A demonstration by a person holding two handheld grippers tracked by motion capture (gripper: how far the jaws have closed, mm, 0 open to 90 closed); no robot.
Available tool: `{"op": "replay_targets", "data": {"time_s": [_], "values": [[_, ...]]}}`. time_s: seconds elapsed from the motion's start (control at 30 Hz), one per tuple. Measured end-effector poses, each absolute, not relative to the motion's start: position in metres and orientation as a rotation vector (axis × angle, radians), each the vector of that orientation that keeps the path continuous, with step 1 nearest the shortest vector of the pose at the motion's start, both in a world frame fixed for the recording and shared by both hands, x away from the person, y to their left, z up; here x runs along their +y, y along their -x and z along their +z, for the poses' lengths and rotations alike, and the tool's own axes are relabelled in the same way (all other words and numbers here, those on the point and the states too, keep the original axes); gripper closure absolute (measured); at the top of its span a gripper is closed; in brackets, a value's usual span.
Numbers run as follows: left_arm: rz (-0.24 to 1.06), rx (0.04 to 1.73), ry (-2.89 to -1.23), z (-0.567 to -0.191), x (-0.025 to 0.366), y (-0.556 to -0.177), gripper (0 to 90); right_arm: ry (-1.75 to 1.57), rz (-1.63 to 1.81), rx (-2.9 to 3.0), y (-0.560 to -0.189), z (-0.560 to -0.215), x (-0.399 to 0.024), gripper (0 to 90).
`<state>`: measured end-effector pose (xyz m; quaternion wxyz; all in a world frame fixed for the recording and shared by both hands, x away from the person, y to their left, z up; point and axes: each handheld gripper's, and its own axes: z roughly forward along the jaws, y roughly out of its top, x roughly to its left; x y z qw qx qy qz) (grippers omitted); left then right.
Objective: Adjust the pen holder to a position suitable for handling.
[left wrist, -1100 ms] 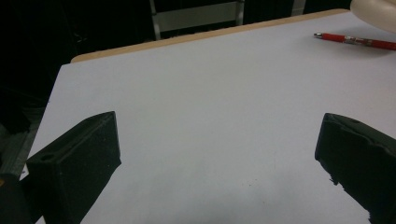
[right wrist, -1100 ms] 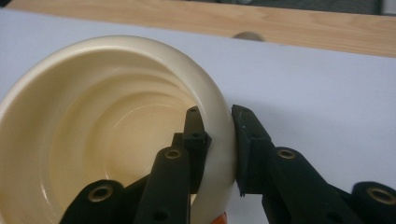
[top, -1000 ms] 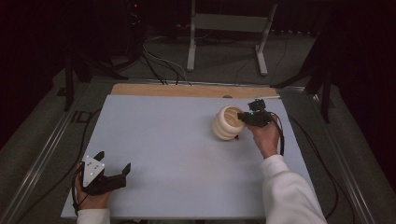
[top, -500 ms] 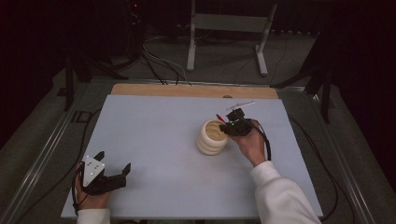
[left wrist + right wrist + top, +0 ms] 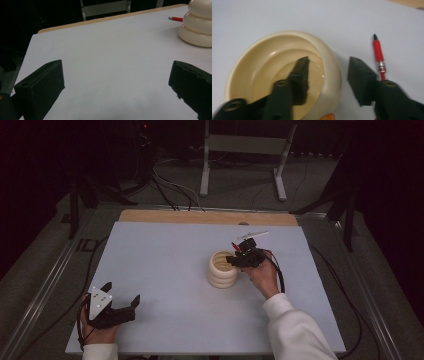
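Right gripper (image 5: 329, 80): jaws parted, straddling the near wall of the cup (image 5: 287, 72), one jaw inside, one outside; not pinching.
Cup: cream, ribbed, upright on the table (image 5: 165, 270).
Pen (image 5: 379, 57): red, flat, just beyond the outer jaw.
Left gripper (image 5: 117, 82): jaws wide, nothing between them, cup (image 5: 198, 23) well off ahead.

Overhead view; two close table-level views

Left gripper (image 5: 121, 307): black body, two blocky black jaws, grey three-cornered plate (image 5: 98, 299) with pale dots on top, black cable trailing. Right gripper (image 5: 328, 76): black, round holes in each jaw arm, black cable. Both sleeves (image 5: 295, 330) white
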<state>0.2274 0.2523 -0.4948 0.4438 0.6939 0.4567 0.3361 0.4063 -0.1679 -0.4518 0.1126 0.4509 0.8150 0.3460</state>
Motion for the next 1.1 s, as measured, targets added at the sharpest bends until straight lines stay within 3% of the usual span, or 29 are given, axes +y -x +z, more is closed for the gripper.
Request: {"op": "replay_targets", "data": {"time_s": [0.13,0.33,0.57,1.1], "values": [[0.833,1.131,-1.722,-0.495,0.252,-0.227,0.7,-1.316,1.079,2.37,-0.403,-0.45,-0.171,41.7],[0.834,1.133,-1.722,-0.495,0.252,-0.227,0.7,-1.289,1.21,2.283,-0.398,-0.446,-0.177,16.6],[0.834,1.131,-1.725,-0.495,0.252,-0.228,0.7,-1.203,1.266,2.204,-0.388,-0.439,-0.184,4.8],[0.839,1.132,-1.718,-0.495,0.253,-0.227,0.7,-1.115,1.287,1.99,-0.339,-0.428,-0.228,0.0]]}}
